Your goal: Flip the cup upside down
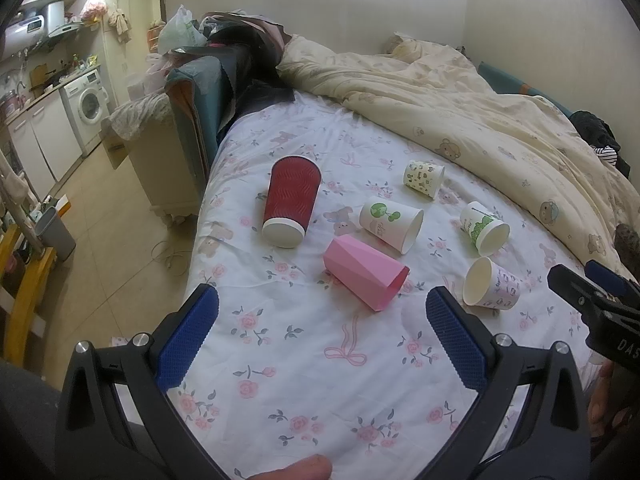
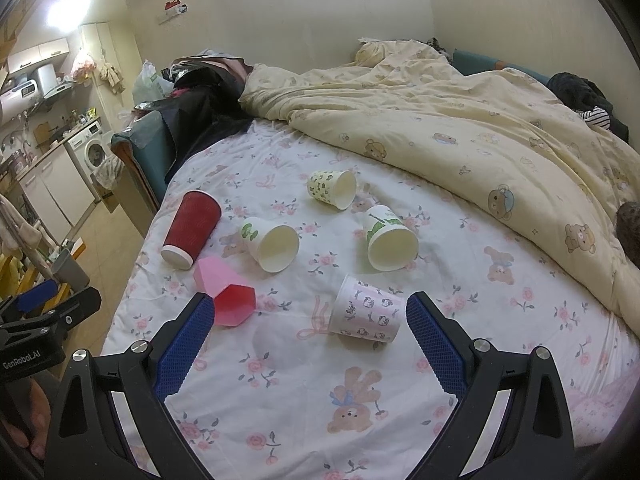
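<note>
Cups on their sides, floral bedsheet — rumpled quilt behind

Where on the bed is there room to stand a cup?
Bare sheet lies on the near side of the pink cup and the kitty-print cup, between both open grippers. Farther back it is crowded: red cup and three paper cups lie close together, up toward the quilt.
</note>
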`<state>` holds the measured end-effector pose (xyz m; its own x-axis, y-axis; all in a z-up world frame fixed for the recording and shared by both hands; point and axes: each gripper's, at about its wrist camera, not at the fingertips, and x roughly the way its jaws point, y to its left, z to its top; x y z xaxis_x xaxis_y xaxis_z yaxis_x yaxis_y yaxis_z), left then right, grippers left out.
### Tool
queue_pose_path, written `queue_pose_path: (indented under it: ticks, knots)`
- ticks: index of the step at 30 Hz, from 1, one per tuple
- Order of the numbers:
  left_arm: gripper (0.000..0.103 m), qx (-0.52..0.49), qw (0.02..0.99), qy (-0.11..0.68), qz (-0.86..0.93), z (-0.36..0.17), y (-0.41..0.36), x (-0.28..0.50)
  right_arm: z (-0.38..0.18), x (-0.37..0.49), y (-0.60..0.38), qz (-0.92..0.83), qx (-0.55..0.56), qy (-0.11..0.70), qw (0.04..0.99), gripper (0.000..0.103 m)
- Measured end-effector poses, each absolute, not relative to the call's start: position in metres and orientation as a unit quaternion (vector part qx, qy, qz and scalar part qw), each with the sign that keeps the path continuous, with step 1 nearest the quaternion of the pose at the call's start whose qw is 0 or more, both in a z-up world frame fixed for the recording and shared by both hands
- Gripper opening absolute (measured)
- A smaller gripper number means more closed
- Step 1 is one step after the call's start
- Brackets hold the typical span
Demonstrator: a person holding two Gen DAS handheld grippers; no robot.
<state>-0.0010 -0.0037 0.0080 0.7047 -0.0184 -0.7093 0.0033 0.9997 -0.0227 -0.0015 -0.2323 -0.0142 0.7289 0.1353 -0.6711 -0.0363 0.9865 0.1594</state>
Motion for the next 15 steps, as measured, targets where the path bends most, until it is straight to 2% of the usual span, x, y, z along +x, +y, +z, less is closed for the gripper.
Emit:
queue_pose_path:
  ticks: [15]
  knots:
    - [0.102, -0.009, 0.923, 0.385, -0.005, 0.0077, -0.0045, -0.0013, -0.0151, -0.002, -0.2313, 0.048, 0.068, 0.366, 0.927, 0.099]
